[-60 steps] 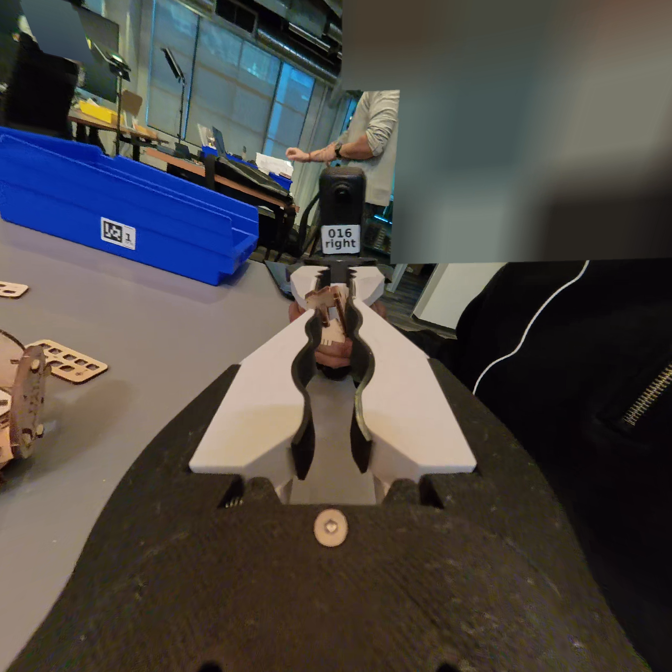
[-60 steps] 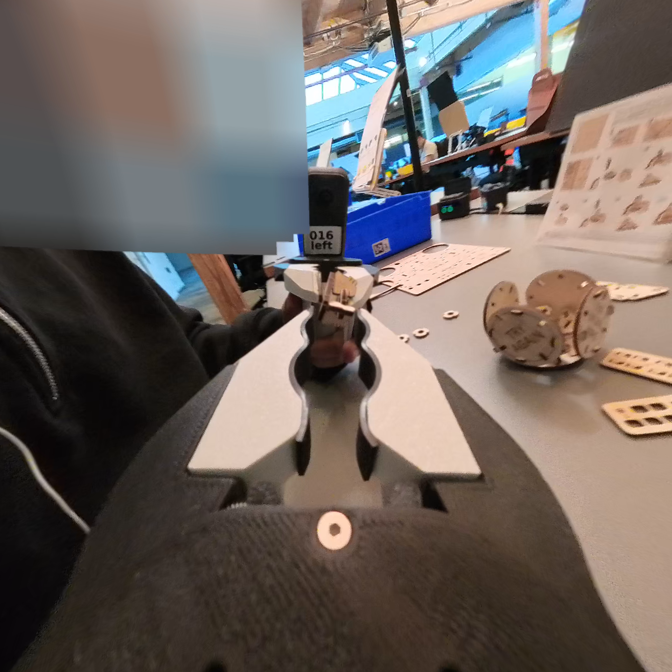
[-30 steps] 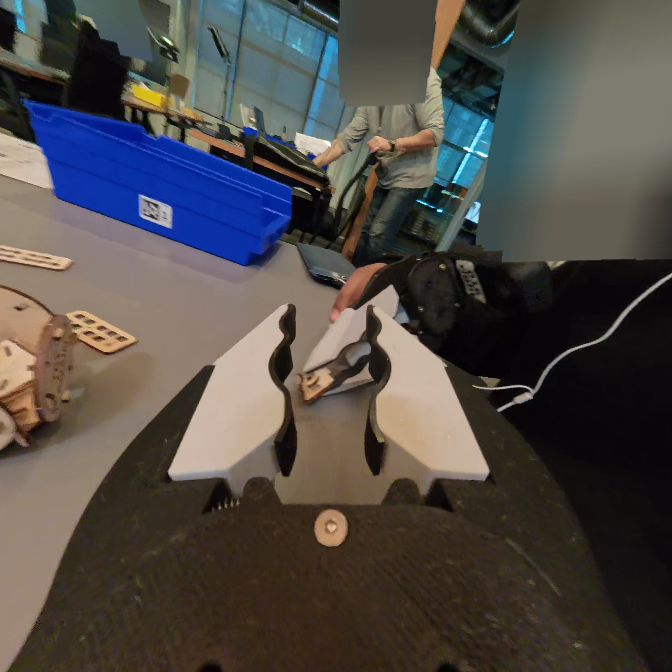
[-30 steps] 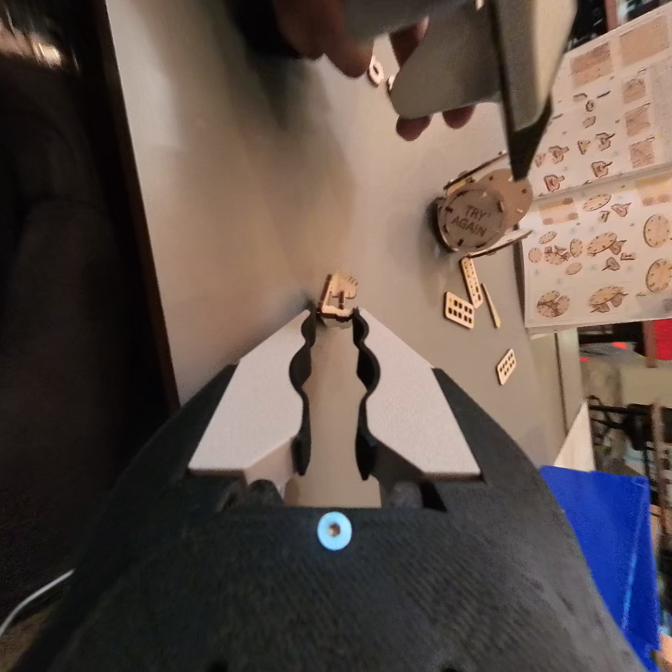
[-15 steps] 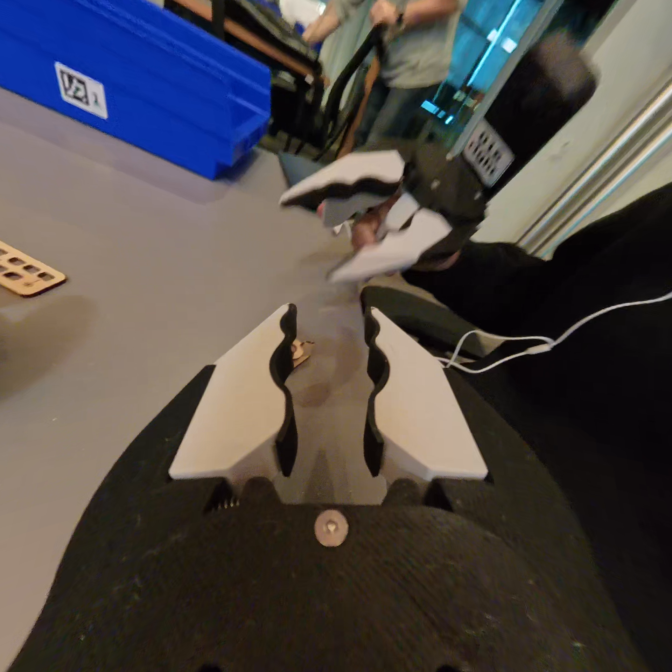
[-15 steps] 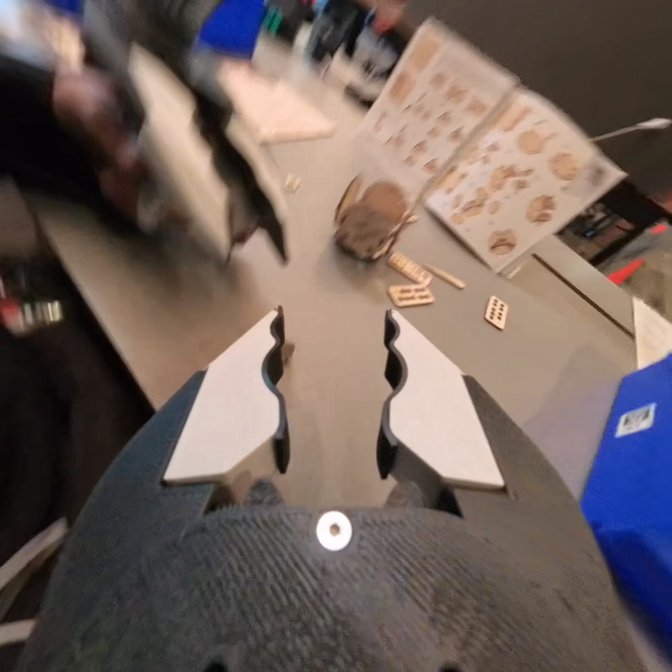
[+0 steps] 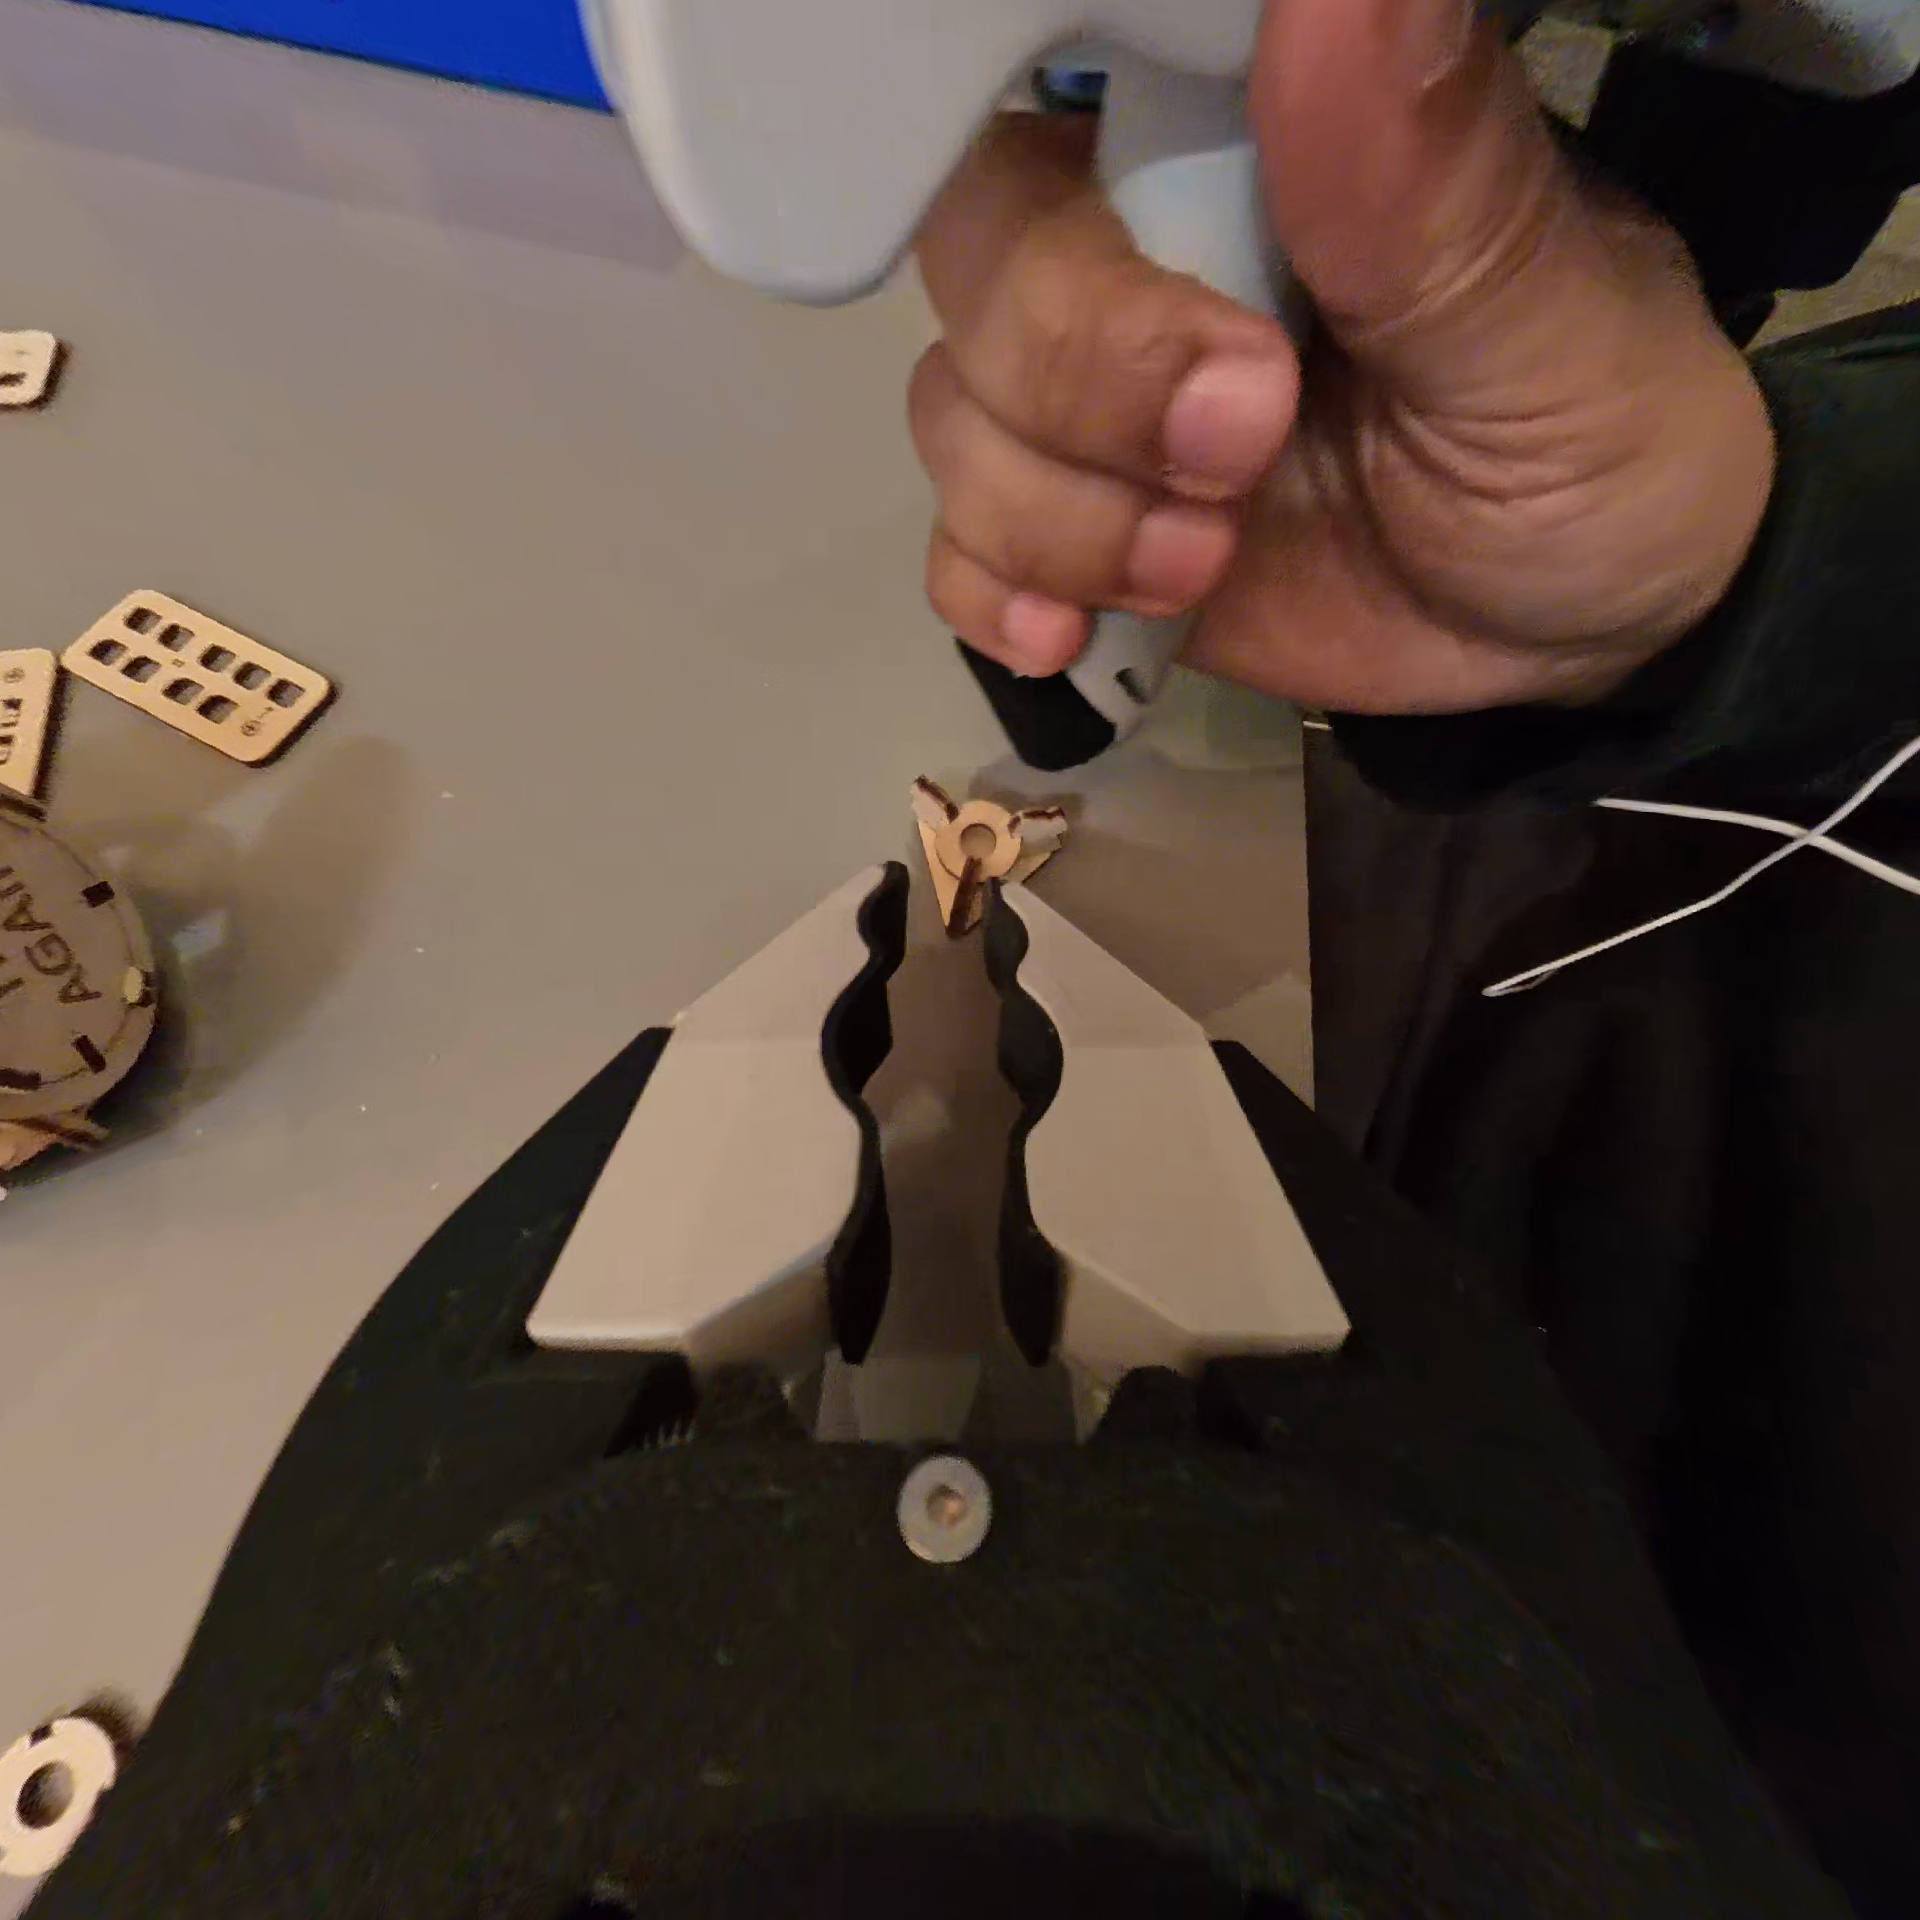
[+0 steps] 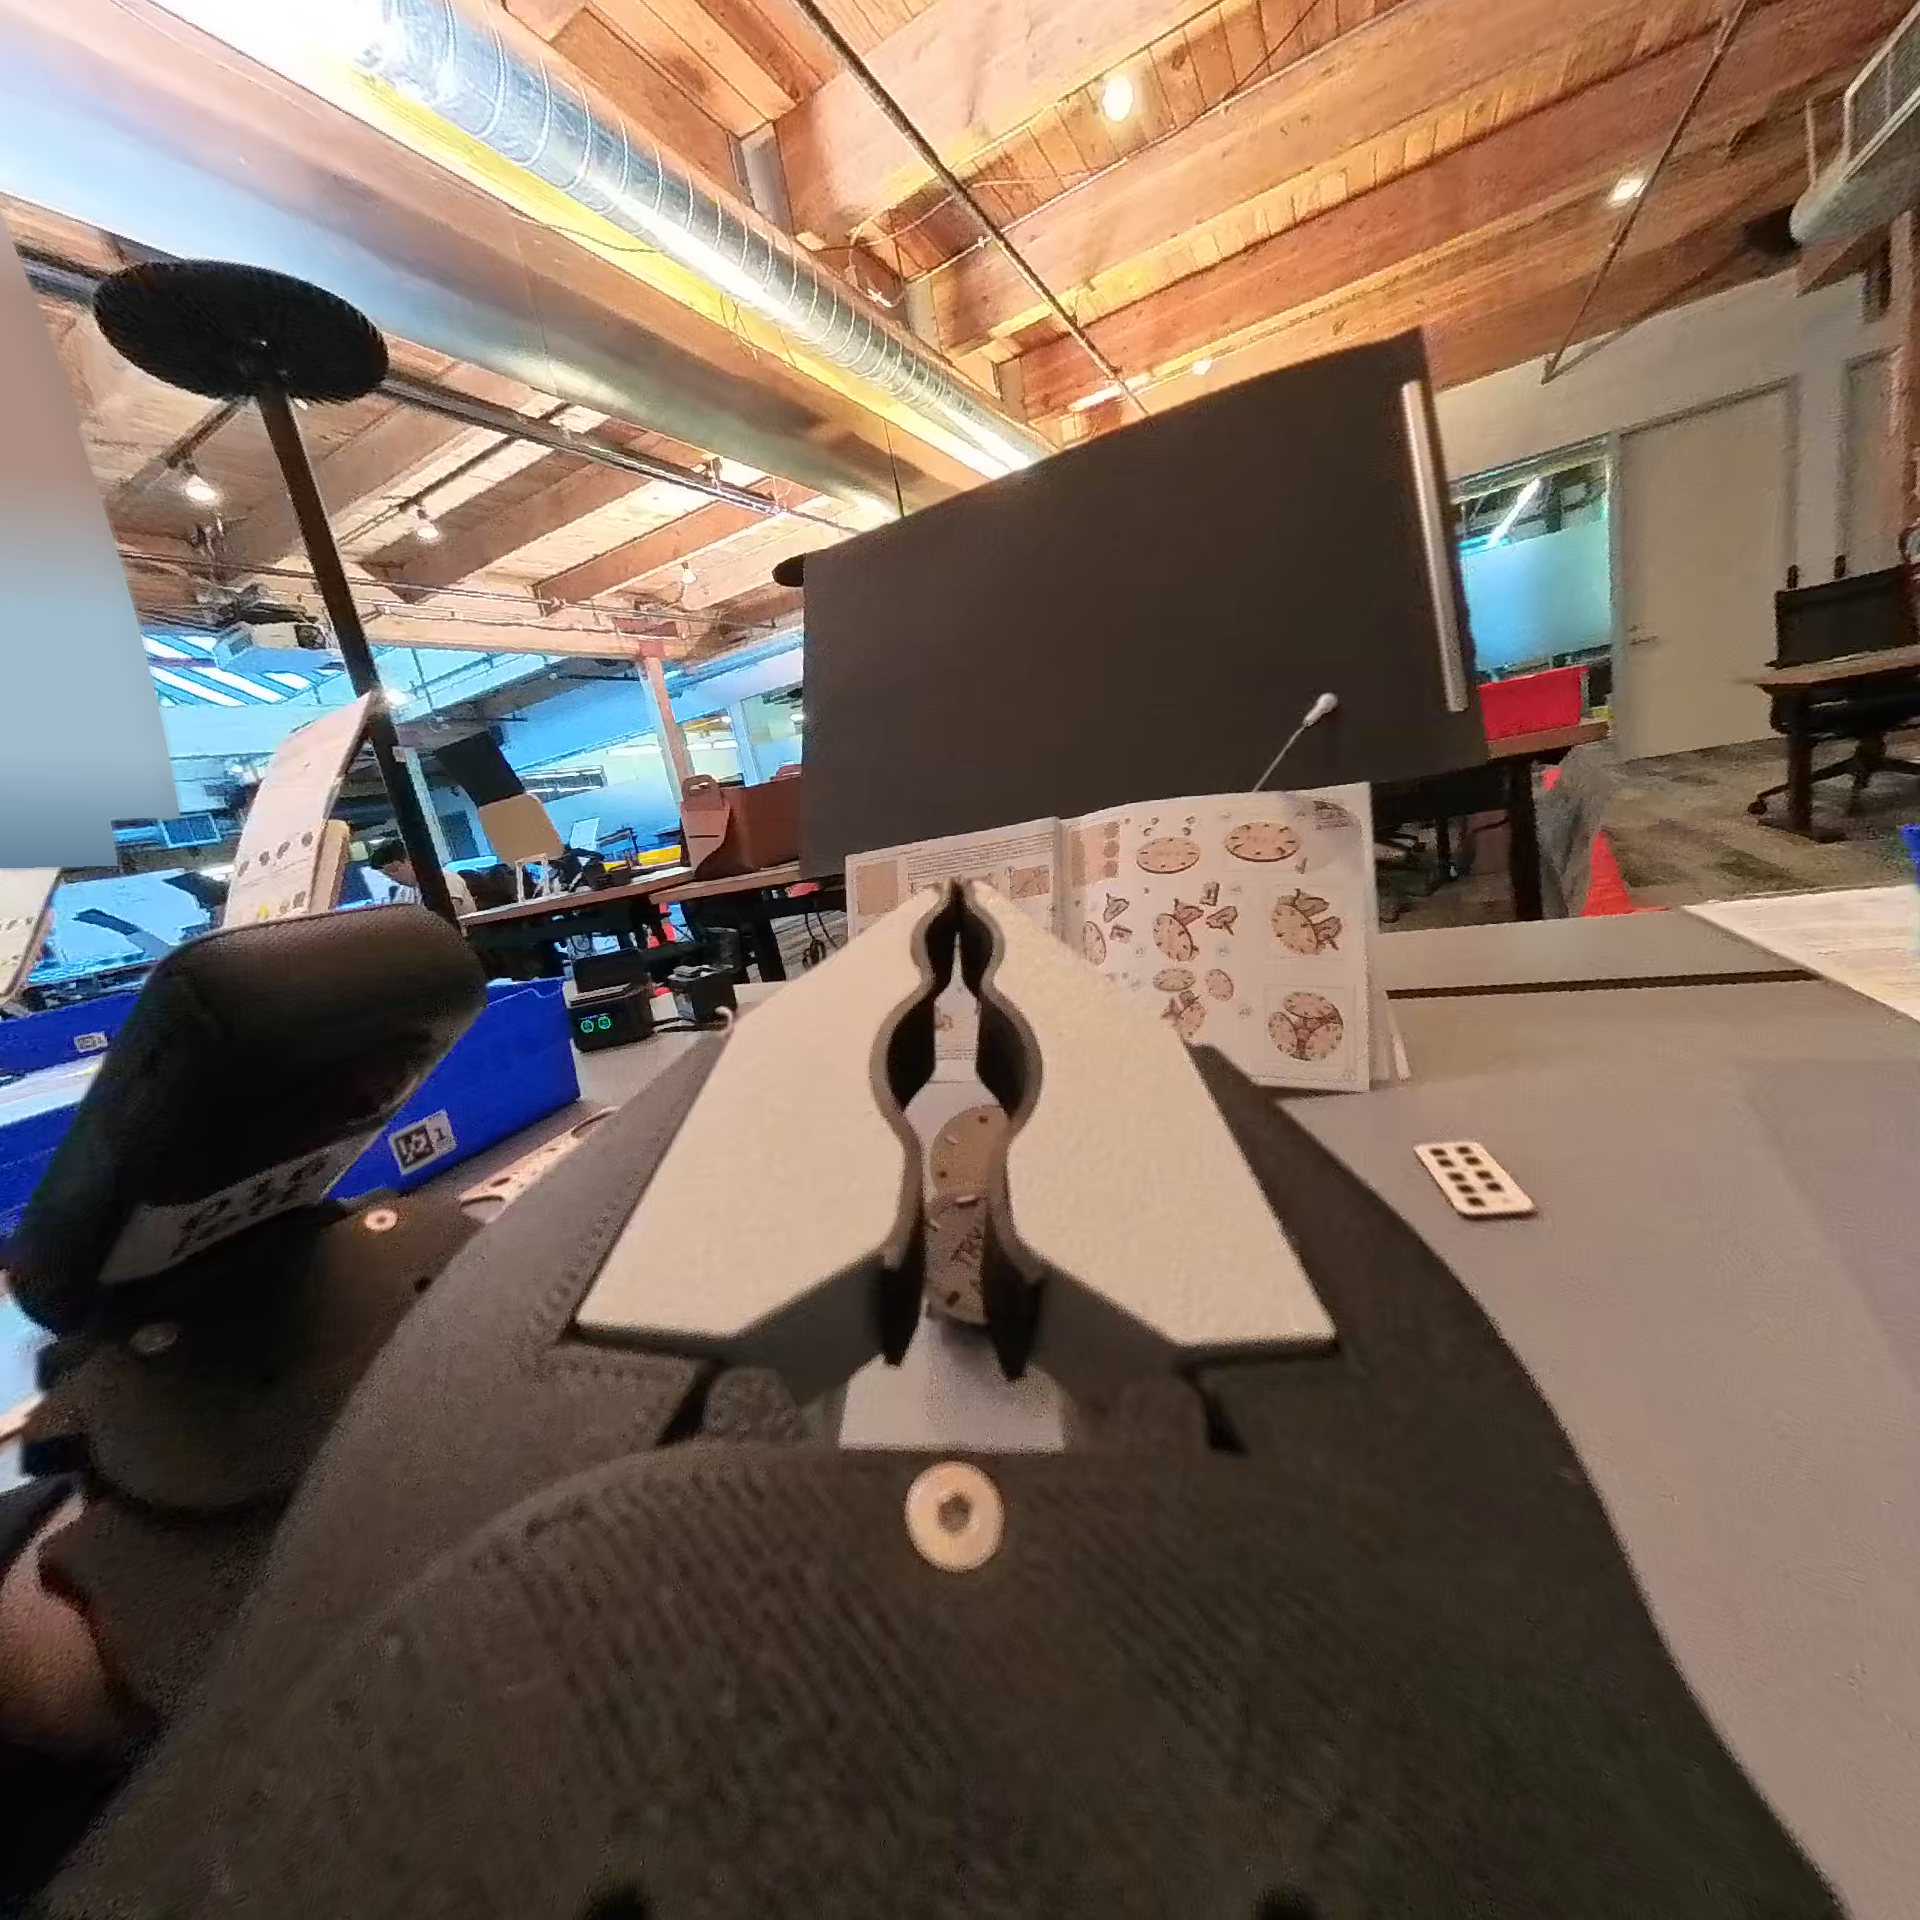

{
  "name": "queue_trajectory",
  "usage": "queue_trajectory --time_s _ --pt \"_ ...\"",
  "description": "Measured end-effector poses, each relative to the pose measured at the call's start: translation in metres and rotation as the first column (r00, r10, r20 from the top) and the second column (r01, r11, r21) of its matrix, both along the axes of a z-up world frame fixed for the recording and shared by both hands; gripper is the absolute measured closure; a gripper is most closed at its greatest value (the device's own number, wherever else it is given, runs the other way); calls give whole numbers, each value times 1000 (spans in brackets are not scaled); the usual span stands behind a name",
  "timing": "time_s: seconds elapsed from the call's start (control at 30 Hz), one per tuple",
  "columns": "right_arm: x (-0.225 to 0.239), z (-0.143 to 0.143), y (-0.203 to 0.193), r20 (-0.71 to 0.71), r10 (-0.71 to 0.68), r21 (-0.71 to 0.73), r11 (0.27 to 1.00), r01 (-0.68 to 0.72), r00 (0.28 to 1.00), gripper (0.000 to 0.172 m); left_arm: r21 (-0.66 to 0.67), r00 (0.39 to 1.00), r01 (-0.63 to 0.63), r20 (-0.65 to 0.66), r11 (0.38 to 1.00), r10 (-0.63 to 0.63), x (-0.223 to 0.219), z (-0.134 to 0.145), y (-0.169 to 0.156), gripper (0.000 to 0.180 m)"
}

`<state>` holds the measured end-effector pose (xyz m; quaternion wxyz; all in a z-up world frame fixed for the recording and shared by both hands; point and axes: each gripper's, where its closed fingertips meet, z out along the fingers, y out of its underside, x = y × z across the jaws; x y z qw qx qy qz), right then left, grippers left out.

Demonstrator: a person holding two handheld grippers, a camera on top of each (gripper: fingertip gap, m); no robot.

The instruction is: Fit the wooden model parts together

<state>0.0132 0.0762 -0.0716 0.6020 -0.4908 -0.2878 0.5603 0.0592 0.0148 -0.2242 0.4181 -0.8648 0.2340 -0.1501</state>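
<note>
A small three-winged plywood piece with a round holed hub lies on the grey table near its edge. The left gripper points down at it, jaws narrowly spread; the right fingertip touches one wing, the left fingertip stands apart. Just beyond, a hand grips the other tool's grey handle. A perforated wooden tile and a round plywood assembly lie to the left. The right gripper has its jaws pressed together on nothing, facing an open instruction booklet.
</note>
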Motion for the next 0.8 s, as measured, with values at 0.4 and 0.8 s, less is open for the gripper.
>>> queue_trajectory --time_s 0.4,0.8 --pt "-15 -12 -4 56 -73 90 994 68 996 172 -152 998 56 32 987 -51 7 -18 -3 169" --pt "-10 -1 -10 26 -225 177 960 217 974 172 -139 998 58 0 989 -59 9 -19 -2 173"
